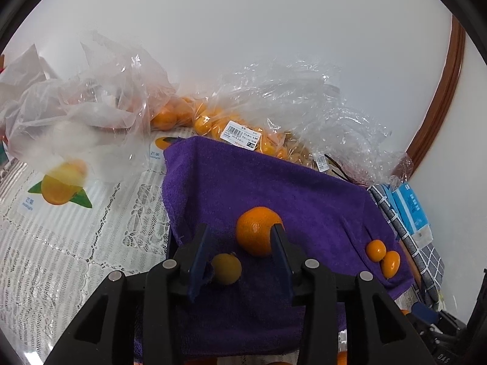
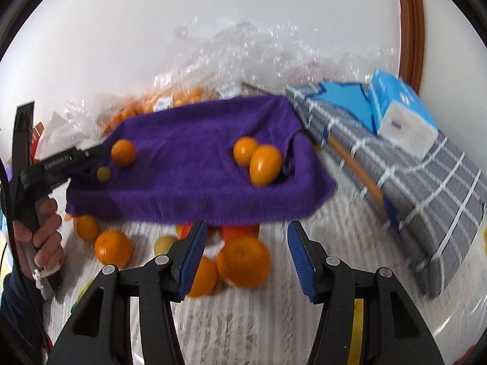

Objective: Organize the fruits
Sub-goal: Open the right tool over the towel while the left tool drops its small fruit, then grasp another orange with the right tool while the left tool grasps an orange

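A purple towel (image 1: 274, 182) (image 2: 197, 158) is spread over the lace tablecloth (image 1: 76, 258). On the towel, my left gripper (image 1: 240, 243) stands open around a small yellow-green fruit (image 1: 225, 269) (image 2: 103, 173), which lies by the left pad. A big orange (image 1: 257, 231) (image 2: 123, 152) sits just past the fingertips. Two small oranges (image 1: 376, 250) (image 2: 246, 151) rest at the towel's right side. My right gripper (image 2: 245, 237) hangs open and empty above several oranges (image 2: 243, 261) on the tablecloth in front of the towel. In the right wrist view a hand (image 2: 42, 237) holds the left gripper (image 2: 97, 161).
Clear plastic bags with several oranges (image 1: 237, 127) and crumpled empty bags (image 1: 76, 112) lie behind the towel against a white wall. A grey checked cloth (image 2: 411, 176) with a blue tissue pack (image 2: 401, 112) lies to the right. Fruit picture cards (image 1: 57, 191) lie on the left.
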Tool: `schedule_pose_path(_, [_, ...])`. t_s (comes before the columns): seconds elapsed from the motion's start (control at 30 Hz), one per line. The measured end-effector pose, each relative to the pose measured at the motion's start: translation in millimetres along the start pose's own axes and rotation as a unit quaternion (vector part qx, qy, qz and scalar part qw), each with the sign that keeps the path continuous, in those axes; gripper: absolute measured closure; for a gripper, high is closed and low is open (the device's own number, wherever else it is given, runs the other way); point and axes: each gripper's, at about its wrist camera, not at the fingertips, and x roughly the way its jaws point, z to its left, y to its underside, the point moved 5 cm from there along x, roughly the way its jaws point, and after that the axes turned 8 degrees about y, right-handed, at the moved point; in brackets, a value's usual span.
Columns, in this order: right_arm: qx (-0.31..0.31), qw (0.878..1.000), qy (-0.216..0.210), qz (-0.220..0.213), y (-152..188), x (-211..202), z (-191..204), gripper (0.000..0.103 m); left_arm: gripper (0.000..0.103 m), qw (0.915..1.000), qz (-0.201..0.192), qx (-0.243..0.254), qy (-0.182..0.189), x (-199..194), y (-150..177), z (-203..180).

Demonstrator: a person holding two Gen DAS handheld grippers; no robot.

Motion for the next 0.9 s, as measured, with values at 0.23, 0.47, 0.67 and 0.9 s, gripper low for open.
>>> schedule_pose_path(0.23, [0.057, 0.997, -0.044, 0.034, 7.5, 11.9, -7.9, 0.063, 0.063, 1.0, -0.007, 0.0, -0.004, -4.5, -2.4, 1.1])
schedule_pose_path(0.47, [0.079, 0.996, -0.024, 0.035, 12.0, -2.4, -25.5, 0.064, 0.063, 0.9997, -0.013, -0.022, 0.005, -9.8, -6.3, 8.3])
schedule_pose_path(0.67, [0.057, 0.998, 0.009, 0.031, 30.3, -11.8, -26.7, 0.061, 0.063, 0.9994, -0.022, -0.026, 0.012, -16.7, -8.3, 7.2])
schedule_pose_path(0.9, [0.046, 0.998, 0.033, 0.01, 41.5, -15.2, -25.6, 0.062, 0.063, 0.9994, -0.03, 0.001, 0.016, -34.2, -2.4, -5.5])
